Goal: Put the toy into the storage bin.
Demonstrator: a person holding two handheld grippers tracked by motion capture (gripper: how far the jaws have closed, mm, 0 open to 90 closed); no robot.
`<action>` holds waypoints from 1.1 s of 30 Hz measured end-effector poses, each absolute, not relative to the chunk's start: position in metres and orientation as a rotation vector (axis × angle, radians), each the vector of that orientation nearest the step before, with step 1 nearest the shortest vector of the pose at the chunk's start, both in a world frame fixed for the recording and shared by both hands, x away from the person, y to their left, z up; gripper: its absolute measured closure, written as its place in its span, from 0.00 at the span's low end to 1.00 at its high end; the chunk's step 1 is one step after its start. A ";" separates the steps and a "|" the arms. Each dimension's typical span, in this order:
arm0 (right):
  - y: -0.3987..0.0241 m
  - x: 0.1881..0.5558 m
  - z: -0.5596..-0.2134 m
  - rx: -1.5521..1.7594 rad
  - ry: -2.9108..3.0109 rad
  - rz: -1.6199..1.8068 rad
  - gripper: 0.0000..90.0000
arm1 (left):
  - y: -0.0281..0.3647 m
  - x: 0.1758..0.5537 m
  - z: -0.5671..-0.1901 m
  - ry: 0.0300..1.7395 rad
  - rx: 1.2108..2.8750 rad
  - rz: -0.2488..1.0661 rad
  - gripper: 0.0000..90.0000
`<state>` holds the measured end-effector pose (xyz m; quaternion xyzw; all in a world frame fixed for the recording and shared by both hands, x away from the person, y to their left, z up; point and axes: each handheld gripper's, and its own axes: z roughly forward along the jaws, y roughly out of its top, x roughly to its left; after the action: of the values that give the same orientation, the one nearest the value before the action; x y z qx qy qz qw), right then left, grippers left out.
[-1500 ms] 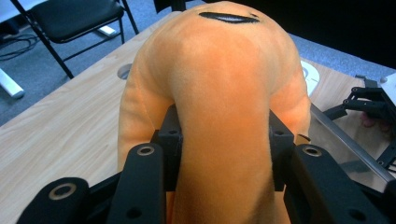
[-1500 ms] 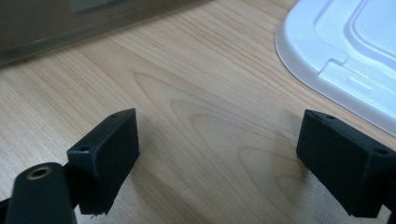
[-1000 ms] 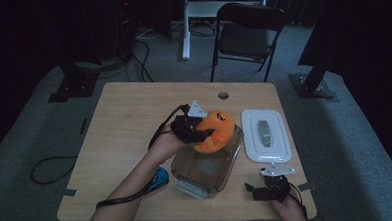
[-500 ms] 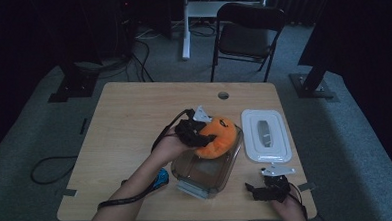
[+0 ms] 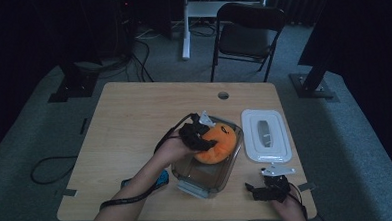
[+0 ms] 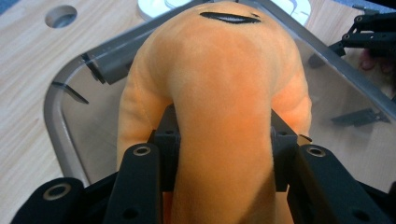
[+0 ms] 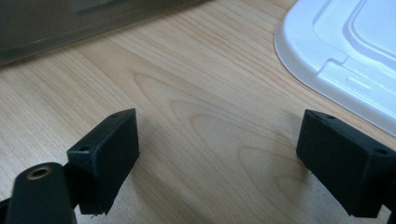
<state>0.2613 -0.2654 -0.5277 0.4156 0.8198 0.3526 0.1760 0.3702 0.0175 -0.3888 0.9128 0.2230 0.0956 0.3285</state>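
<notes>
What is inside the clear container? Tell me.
An orange plush toy, squeezed by the left gripper, sits in the clear container. The toy covers the floor beneath it.

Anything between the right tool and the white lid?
Nothing. In the right gripper view, bare wood runs from the open right tool to the lid; the high view agrees.

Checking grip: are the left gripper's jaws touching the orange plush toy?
Touching: the left gripper view shows the left gripper with both jaws pressed into the orange plush toy.

High view looks down on the table (image 5: 134, 123); both gripper views sit close above it.
</notes>
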 end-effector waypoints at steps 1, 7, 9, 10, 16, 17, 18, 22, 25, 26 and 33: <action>-0.265 0.261 -0.528 1.178 2.321 1.000 0.14 | 0.017 0.371 -0.389 0.582 2.396 0.250 0.67; -0.265 0.261 -0.528 1.176 2.321 0.997 0.14 | 0.012 0.373 -0.394 0.577 2.437 0.260 0.64; -0.265 0.261 -0.528 1.177 2.322 0.997 0.14 | 0.009 0.373 -0.396 0.565 2.464 0.268 0.63; -0.265 0.261 -0.528 1.177 2.322 0.997 0.14 | 0.008 0.373 -0.398 0.561 2.477 0.269 0.63; -0.265 0.261 -0.528 1.177 2.322 0.997 0.14 | 0.004 0.376 -0.401 0.571 2.494 0.261 0.63; -0.265 0.261 -0.528 1.178 2.322 0.997 0.14 | 0.003 0.376 -0.401 0.564 2.502 0.260 0.63; -0.265 0.261 -0.528 1.177 2.322 0.997 0.14 | 0.002 0.376 -0.402 0.562 2.511 0.259 0.62; -0.265 0.261 -0.528 1.177 2.322 0.997 0.14 | -0.003 0.376 -0.404 0.553 2.553 0.261 0.58; -0.265 0.261 -0.528 1.177 2.322 0.997 0.14 | -0.005 0.376 -0.404 0.550 2.568 0.268 0.55; -0.265 0.261 -0.528 1.177 2.322 0.998 0.14 | -0.005 0.377 -0.404 0.547 2.580 0.257 0.54; -0.265 0.261 -0.528 1.178 2.321 0.998 0.14 | -0.013 0.375 -0.409 0.504 2.680 0.269 0.39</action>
<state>0.2612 -0.2653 -0.5277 0.4159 0.8197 0.3525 0.1759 0.3745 -0.0133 -0.4092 0.9584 0.1802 0.0960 0.1993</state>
